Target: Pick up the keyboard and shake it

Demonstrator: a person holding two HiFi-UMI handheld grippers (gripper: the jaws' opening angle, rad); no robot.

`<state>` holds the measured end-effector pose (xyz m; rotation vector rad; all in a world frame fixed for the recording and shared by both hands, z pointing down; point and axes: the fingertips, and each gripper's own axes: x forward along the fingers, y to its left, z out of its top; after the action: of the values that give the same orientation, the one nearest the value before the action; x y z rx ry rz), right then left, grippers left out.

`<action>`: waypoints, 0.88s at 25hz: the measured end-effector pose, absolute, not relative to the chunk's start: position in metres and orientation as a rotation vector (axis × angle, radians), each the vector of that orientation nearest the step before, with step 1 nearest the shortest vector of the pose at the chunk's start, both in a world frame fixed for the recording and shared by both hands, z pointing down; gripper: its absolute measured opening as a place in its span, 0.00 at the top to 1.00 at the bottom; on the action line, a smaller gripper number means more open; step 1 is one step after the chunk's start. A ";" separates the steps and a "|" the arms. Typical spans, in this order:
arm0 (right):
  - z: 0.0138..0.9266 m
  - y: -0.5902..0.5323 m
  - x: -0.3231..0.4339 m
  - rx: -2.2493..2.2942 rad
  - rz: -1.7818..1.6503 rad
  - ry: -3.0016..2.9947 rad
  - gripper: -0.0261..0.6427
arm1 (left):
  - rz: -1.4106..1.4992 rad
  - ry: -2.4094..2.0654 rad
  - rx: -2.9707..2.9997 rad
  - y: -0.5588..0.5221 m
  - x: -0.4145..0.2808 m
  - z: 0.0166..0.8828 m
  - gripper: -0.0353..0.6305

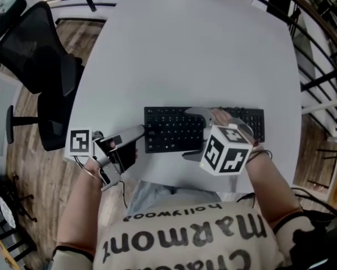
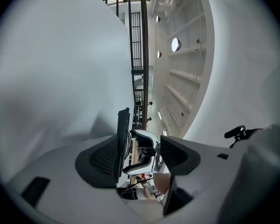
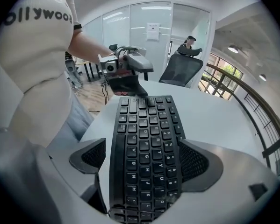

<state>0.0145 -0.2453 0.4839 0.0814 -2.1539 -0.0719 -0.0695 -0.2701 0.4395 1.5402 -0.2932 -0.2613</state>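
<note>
Two grippers are on one black keyboard (image 1: 168,129), which lies flat on the white table (image 1: 202,49), toward the 6 o'clock edge where the person stands.

The left gripper (image 1: 135,142) is in at the keyboard's 9 o'clock end. Its own view has it rolled on its side, with the keyboard's thin end seen edge-on between the jaws. The end lies against one pad, with a clear gap to the other. So the jaws are apart around the end and not clamped on it.

Now the right gripper (image 1: 195,133), reaching in from 6 o'clock just past the keyboard's middle, toward 3 o'clock. Its marker cube (image 1: 227,149) rides above the near edge. One jaw sits beyond the far long edge and the other at the near long edge, so it straddles the keyboard front to back. In its own view the keys run straight down the middle between the pads. One pad is right at the keyboard's side, and a thin pale strip shows between the other pad and the keyboard, so these jaws are parted too.

A black office chair (image 1: 39,44) stands off the table's 10 o'clock corner.
</note>
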 end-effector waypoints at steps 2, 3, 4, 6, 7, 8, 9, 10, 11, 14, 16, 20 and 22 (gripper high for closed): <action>0.483 -0.242 0.010 0.106 -0.093 -2.165 0.27 | -0.277 -0.285 1.541 -0.272 -0.069 0.435 0.52; 0.482 -0.242 0.008 0.134 -0.120 -2.167 0.27 | -0.282 -0.282 1.542 -0.273 -0.070 0.432 0.52; 0.482 -0.243 0.005 0.167 -0.153 -2.167 0.27 | -0.285 -0.276 1.543 -0.273 -0.070 0.429 0.52; 0.484 -0.246 0.001 0.231 -0.234 -2.154 0.27 | -0.290 -0.252 1.552 -0.272 -0.070 0.422 0.52; 0.485 -0.247 -0.001 0.256 -0.274 -2.141 0.27 | -0.288 -0.239 1.560 -0.272 -0.069 0.418 0.52; 0.487 -0.248 -0.002 0.275 -0.307 -2.126 0.27 | -0.282 -0.227 1.570 -0.271 -0.069 0.416 0.52; 0.488 -0.249 -0.002 0.292 -0.328 -2.113 0.27 | -0.273 -0.217 1.580 -0.270 -0.070 0.416 0.52; 0.489 -0.250 -0.003 0.309 -0.337 -2.105 0.27 | -0.264 -0.207 1.587 -0.269 -0.072 0.418 0.52; 0.490 -0.251 -0.003 0.324 -0.340 -2.099 0.27 | -0.255 -0.198 1.590 -0.268 -0.074 0.423 0.52; 0.490 -0.249 -0.001 0.346 -0.346 -2.088 0.27 | -0.227 -0.178 1.584 -0.264 -0.081 0.438 0.52; 0.490 -0.247 0.001 0.342 -0.353 -2.080 0.27 | -0.206 -0.179 1.574 -0.262 -0.079 0.437 0.52; 0.489 -0.246 0.001 0.337 -0.365 -2.071 0.28 | -0.148 -0.183 1.646 -0.260 -0.065 0.414 0.52; 0.484 -0.240 0.001 0.368 -0.346 -2.097 0.36 | -0.122 -0.195 1.679 -0.257 -0.065 0.415 0.52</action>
<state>0.0015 -0.2400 0.4845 0.3676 -2.0968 -0.3455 -0.0649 -0.2575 0.4154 1.6790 -0.1951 -0.1221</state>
